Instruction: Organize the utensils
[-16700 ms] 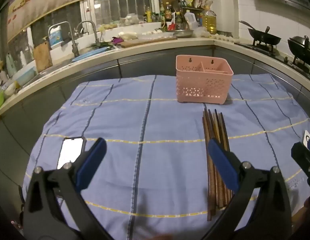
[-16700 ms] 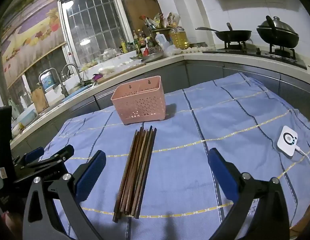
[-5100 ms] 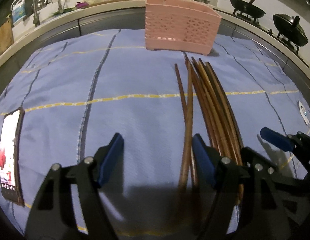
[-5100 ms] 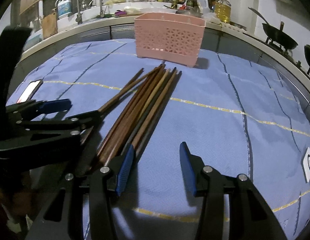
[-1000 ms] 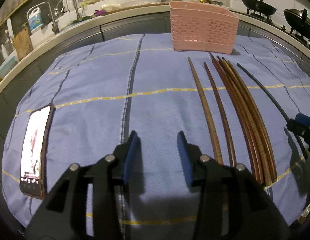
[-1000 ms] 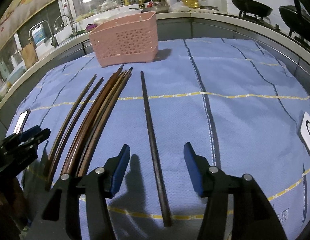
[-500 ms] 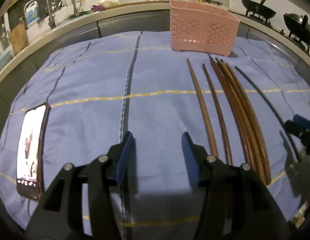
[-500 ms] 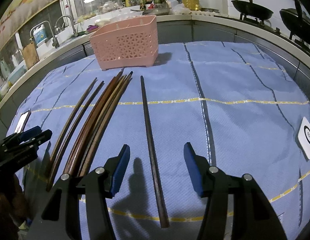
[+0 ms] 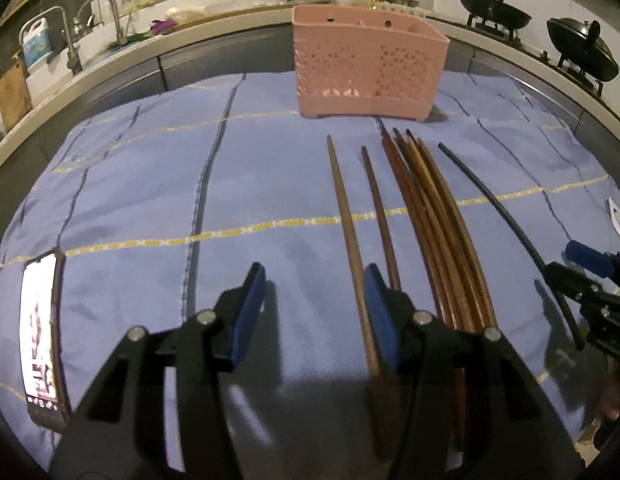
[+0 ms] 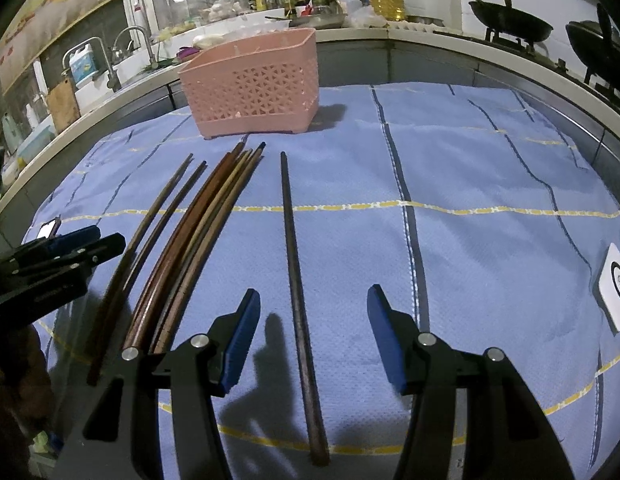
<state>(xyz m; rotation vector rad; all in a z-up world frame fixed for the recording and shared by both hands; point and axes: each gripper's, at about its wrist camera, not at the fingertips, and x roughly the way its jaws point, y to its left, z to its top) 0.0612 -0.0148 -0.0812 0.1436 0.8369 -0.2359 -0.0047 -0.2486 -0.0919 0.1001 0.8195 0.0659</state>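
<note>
The chopsticks (image 9: 430, 216) lie on the blue cloth (image 9: 150, 184) in front of the pink basket (image 9: 366, 68), most in one bundle, two brown ones to its left and one dark chopstick (image 10: 296, 264) alone to its right. The right gripper (image 10: 310, 320) has its jaws apart above this dark chopstick, not touching it. The left gripper (image 9: 314, 300) is also apart, empty, its right finger over the leftmost brown stick, and a phone (image 9: 42, 332) lies near the cloth's left edge.

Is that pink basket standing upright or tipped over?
Upright. The basket stands on its base on the cloth, open rim upward. No chopsticks rise above it.
</note>
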